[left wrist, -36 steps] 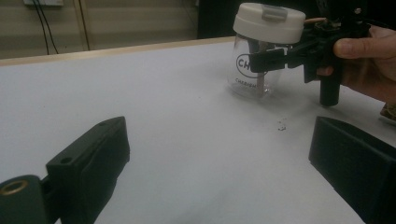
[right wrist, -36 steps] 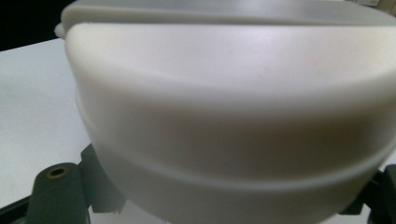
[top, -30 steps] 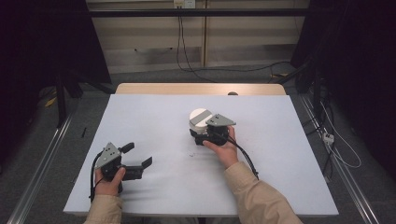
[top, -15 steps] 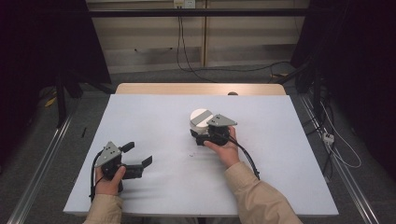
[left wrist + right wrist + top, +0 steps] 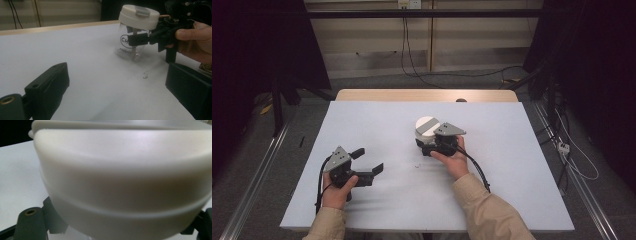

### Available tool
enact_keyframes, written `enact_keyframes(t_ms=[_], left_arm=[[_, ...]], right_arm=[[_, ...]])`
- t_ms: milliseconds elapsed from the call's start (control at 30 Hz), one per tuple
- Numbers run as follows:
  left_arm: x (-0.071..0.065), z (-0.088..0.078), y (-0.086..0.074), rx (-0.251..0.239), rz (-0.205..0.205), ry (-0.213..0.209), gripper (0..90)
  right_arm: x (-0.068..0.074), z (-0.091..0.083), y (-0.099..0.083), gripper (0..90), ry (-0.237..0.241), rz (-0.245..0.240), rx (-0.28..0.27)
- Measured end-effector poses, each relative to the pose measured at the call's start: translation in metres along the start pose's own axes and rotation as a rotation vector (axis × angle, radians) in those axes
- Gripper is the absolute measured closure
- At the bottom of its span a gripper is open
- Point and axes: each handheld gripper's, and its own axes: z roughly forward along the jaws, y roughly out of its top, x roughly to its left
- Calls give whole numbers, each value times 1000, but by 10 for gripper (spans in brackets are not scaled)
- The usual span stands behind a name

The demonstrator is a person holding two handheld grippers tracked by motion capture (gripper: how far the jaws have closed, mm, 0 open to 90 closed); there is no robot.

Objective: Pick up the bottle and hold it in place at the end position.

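The right gripper [image 5: 140,40] has its fingers [image 5: 136,39] clenched on the clear body of a small jar [image 5: 130,45], just under the cream lid [image 5: 138,16]. The lid sits so close to that gripper's own camera that it crowds the right gripper view, with the dark fingers at its lower corners. The jar stands upright on the white worktop [image 5: 492,200], a little past the middle and towards the person's right side, and its lid is on. The left gripper [image 5: 367,162] hangs near the front left of the worktop, well apart from the jar, its fingers [image 5: 47,87] spread and holding nothing; in its own view they frame the jar from a distance. A small dark crumb [image 5: 145,75] lies on the worktop between the two grippers.

As a judgement, the work is at an early stage: the jar is secured by one gripper, but the lid has not been touched. What probably remains is bringing the free left gripper to the lid to open it, or lifting the jar elsewhere.
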Motion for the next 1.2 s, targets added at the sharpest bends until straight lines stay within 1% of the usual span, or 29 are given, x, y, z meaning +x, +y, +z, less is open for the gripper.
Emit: enact_keyframes(t_ms=[133, 200, 267, 467, 500, 567, 667, 733, 767, 833, 933, 1033, 1200], left_arm=[[-2, 6, 2, -2, -4, -1, 48], [-4, 11, 5, -4, -12, -10, 49], [-7, 15, 8, 5, -7, -14, 53], [-12, 23, 13, 2, -9, -21, 60], [-12, 24, 14, 5, -4, -22, 61], [-13, 26, 14, 2, -21, -19, 68], [-13, 30, 15, 15, -26, -24, 81], [-13, 32, 16, 27, -24, -19, 85], [-13, 33, 17, 25, -28, -18, 86], [-12, 35, 18, 31, -21, -19, 87], [-13, 38, 20, 19, -29, -21, 89], [-13, 40, 22, 15, -27, -24, 95], [-13, 44, 24, 18, -27, -19, 103]], right_arm=[[0, 0, 0, 189, -1, -4, 1], [0, 0, 0, 189, 0, -4, 1], [0, 0, 0, 189, 1, 1, 2], [0, 0, 0, 189, 1, 0, 3], [0, 0, 0, 189, 1, 0, 3], [0, 0, 0, 189, 1, 1, 3], [0, 0, 0, 189, 2, 1, 3], [0, 1, 0, 189, 2, 2, 4], [0, 1, 0, 189, 2, 1, 4], [0, 1, 0, 189, 2, 1, 4], [0, 1, 0, 189, 2, 1, 5], [0, 1, 0, 189, 2, 2, 6], [0, 1, 0, 189, 2, 0, 7]])
